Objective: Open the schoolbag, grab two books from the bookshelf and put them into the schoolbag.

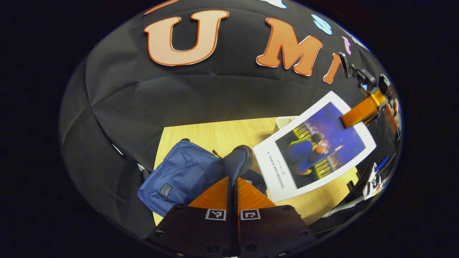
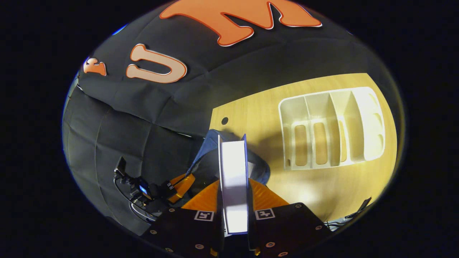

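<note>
Holding book (image 2: 233,179) above schoolbag (image 1: 183,175), right claw (image 2: 235,195)

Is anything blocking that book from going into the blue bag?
Nothing visible does. The right gripper holds the book in the air, just above the blue schoolbag, whose flap edge the left gripper pinches. Only bare table lies around it.

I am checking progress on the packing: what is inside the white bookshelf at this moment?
The bookshelf compartments look empty; the table shows through its slots. The right gripper holds a book over the schoolbag.
</note>
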`<action>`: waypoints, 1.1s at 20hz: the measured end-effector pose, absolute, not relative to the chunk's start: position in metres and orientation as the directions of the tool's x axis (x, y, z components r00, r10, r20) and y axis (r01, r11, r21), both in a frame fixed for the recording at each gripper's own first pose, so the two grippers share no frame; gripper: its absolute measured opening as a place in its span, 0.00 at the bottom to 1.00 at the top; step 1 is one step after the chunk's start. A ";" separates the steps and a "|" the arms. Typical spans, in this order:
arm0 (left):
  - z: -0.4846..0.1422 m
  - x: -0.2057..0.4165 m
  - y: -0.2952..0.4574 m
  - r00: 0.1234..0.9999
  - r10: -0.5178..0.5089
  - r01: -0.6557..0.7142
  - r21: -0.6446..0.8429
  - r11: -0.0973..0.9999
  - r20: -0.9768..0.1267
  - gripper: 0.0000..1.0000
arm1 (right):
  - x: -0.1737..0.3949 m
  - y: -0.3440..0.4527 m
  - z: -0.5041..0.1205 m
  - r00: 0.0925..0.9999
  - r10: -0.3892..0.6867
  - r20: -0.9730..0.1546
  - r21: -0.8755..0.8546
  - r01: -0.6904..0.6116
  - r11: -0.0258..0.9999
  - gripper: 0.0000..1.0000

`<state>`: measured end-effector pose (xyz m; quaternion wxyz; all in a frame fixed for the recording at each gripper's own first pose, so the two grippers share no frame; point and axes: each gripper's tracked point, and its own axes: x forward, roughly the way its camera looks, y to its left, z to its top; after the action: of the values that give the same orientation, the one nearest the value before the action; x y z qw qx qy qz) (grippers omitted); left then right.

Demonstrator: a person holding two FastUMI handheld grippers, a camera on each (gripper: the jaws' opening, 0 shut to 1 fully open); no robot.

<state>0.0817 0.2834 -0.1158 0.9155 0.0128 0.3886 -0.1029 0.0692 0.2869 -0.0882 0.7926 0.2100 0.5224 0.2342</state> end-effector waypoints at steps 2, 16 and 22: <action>-0.109 0.082 0.286 0.677 -0.183 0.196 -0.064 0.978 -0.713 0.00 | 0.065 0.307 -0.100 0.318 0.636 -0.703 0.632 -0.131 0.764 0.27; -0.091 0.098 0.278 0.672 -0.201 0.220 -0.066 0.973 -0.713 0.00 | 0.041 0.364 -0.197 0.429 0.645 -0.633 0.743 0.103 0.661 0.25; -0.091 0.098 0.266 0.663 -0.231 0.257 -0.074 0.964 -0.712 0.00 | 0.030 0.407 -0.233 0.441 0.655 -0.613 0.771 0.156 0.617 0.25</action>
<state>0.0978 0.2661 -0.0913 0.9117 0.0167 0.3880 -0.1340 0.0297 0.4070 -0.2335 0.7463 0.4044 0.5015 0.1673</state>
